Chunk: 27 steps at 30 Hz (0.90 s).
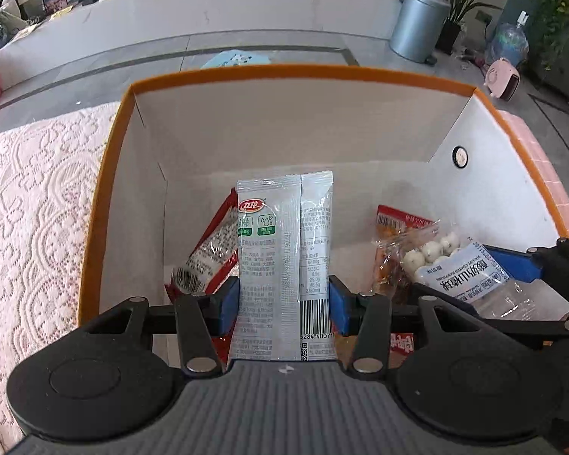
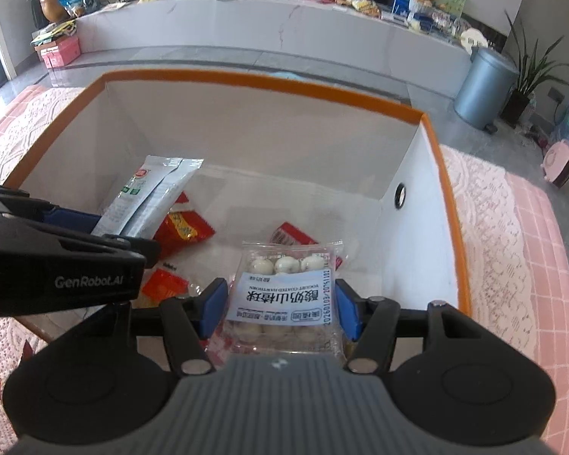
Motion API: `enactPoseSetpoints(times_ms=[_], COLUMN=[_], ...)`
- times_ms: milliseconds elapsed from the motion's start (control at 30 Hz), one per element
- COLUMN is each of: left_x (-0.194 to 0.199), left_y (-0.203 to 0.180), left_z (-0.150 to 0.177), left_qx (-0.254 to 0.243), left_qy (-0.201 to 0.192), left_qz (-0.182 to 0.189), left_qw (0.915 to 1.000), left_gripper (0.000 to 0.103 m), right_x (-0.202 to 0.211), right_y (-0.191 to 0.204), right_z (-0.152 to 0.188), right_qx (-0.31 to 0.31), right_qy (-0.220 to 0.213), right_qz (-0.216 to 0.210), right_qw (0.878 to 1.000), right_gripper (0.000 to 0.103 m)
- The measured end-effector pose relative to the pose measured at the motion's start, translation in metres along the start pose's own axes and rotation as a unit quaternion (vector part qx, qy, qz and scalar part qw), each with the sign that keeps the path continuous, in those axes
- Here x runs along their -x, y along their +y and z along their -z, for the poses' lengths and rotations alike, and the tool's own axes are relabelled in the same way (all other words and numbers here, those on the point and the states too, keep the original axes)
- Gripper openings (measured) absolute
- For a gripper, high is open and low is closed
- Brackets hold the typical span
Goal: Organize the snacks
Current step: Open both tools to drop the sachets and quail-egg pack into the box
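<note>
An orange-rimmed white box (image 1: 125,144) (image 2: 432,144) stands on the table. My left gripper (image 1: 284,303) is shut on a grey-white snack packet (image 1: 280,250), held upright over the box's left side; the packet also shows in the right wrist view (image 2: 140,197). My right gripper (image 2: 280,307) is shut on a clear pack of white yogurt hawthorn balls (image 2: 284,292), held over the box's right side; it also shows in the left wrist view (image 1: 459,269). Red snack packets (image 1: 205,254) (image 2: 182,229) and an orange packet (image 1: 390,254) lie on the box floor.
A pink lace tablecloth (image 1: 30,197) (image 2: 512,235) covers the table around the box. Beyond are a grey floor, a long white counter (image 2: 284,26), a metal bin (image 1: 417,24) (image 2: 481,87) and potted plants (image 2: 531,76).
</note>
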State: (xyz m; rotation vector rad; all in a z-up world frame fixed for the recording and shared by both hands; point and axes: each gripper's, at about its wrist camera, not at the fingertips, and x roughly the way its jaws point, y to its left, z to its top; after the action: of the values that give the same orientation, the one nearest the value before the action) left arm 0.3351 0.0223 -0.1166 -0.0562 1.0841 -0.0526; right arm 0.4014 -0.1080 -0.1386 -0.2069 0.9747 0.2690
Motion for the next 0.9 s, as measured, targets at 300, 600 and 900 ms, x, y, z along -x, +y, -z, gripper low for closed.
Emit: enactPoseSetpoints(times_ms=[300, 600, 900], left_x=[0.007, 0.043, 0.112], left_y=[0.004, 0.004, 0.0], left_z=[0.001, 0.002, 0.02], left_qx=[0.011, 0.021, 0.019], left_qy=[-0.012, -0.062, -0.15], left_qz=[-0.009, -0.007, -0.011], left_qw=[0.9998, 0.9978, 0.9884], left_gripper=[0.072, 0.083, 0.083], right_x=[0.002, 0.025, 0.086], right_y=[0.0, 0.005, 0.01], right_z=[0.001, 0.001, 0.02], right_qx=[-0.003, 0.007, -0.012], right_qy=[0.015, -0.012, -0.091], right_qz=[0.0, 0.01, 0.05], right_qw=[1.0, 1.0, 0.995], right_gripper=[0.06, 0.081, 0.094])
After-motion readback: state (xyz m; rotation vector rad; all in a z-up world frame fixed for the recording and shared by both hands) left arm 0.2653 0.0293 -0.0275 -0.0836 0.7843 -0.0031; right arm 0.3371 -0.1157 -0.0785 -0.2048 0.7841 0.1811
